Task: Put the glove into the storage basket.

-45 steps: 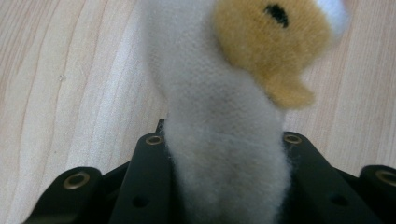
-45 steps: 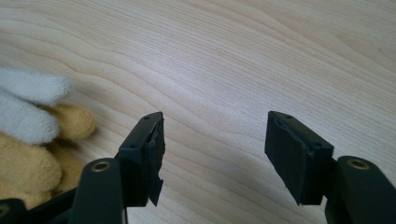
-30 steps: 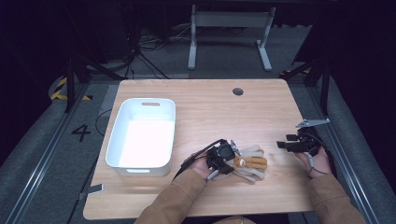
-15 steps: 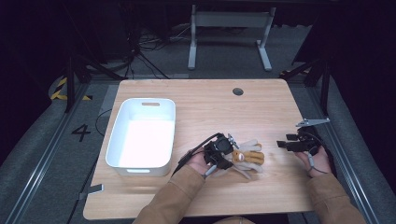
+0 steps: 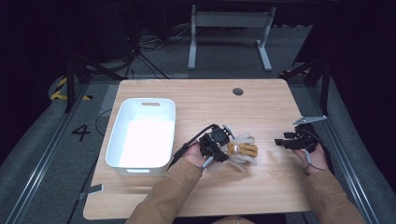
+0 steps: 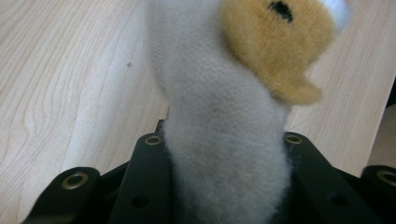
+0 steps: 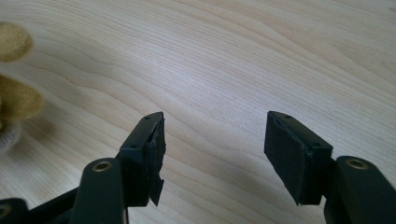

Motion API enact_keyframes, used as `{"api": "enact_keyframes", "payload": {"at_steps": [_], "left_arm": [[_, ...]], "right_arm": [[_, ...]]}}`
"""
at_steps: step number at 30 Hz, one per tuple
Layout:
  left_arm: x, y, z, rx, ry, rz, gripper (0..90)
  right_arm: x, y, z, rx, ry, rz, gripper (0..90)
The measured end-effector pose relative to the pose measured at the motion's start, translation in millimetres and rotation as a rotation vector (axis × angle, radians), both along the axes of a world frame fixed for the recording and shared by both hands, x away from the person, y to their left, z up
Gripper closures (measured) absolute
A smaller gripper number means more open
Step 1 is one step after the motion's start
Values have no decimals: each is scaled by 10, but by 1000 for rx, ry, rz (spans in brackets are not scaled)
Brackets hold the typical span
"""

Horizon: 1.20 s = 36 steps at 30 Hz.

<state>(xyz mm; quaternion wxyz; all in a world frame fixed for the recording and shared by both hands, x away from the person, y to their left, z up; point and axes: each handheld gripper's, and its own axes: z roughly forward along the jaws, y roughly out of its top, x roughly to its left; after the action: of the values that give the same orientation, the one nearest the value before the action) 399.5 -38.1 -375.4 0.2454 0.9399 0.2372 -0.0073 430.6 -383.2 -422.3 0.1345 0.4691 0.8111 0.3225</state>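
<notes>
A plush toy (image 5: 243, 150), white with a tan-yellow face and paws, lies on the wooden table (image 5: 261, 112) near its front middle. My left gripper (image 5: 218, 150) is shut on one white limb of the toy. In the left gripper view that white limb (image 6: 224, 116) sits squeezed between the two black jaws, with the yellow part (image 6: 275, 42) above it. My right gripper (image 5: 280, 142) is low over the table at the right, a short way from the toy, and points toward it. The right gripper view has my right gripper (image 7: 215, 140) open over bare wood, with the toy's tan paws (image 7: 16, 98) at the left edge.
A white plastic tub (image 5: 142, 101) with nothing in it stands on the left half of the table, close to my left hand. A round cable hole (image 5: 237, 91) is at the table's far side. A grey table frame (image 5: 229, 32) stands on the floor beyond.
My left gripper and the plush toy have shifted slightly away from the person and to the left. The right gripper has barely moved.
</notes>
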Motion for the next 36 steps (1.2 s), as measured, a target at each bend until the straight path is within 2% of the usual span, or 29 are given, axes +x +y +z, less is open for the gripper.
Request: {"api": "enact_keyframes", "payload": {"at_steps": [4, 13, 19, 29, 36], "left_arm": [[47, 35, 128, 17, 33, 49, 696], [129, 101, 317, 44, 36, 129, 695], [201, 141, 373, 52, 45, 190, 693], [323, 201, 452, 66, 57, 244, 693], [394, 242, 525, 82, 50, 290, 694]], "right_arm": [[50, 27, 24, 11, -2, 9, 409], [183, 151, 19, 14, -5, 42, 416], [244, 204, 19, 9, 0, 47, 416], [252, 205, 13, 4, 8, 49, 417], [248, 193, -4, 10, 17, 43, 416]]}}
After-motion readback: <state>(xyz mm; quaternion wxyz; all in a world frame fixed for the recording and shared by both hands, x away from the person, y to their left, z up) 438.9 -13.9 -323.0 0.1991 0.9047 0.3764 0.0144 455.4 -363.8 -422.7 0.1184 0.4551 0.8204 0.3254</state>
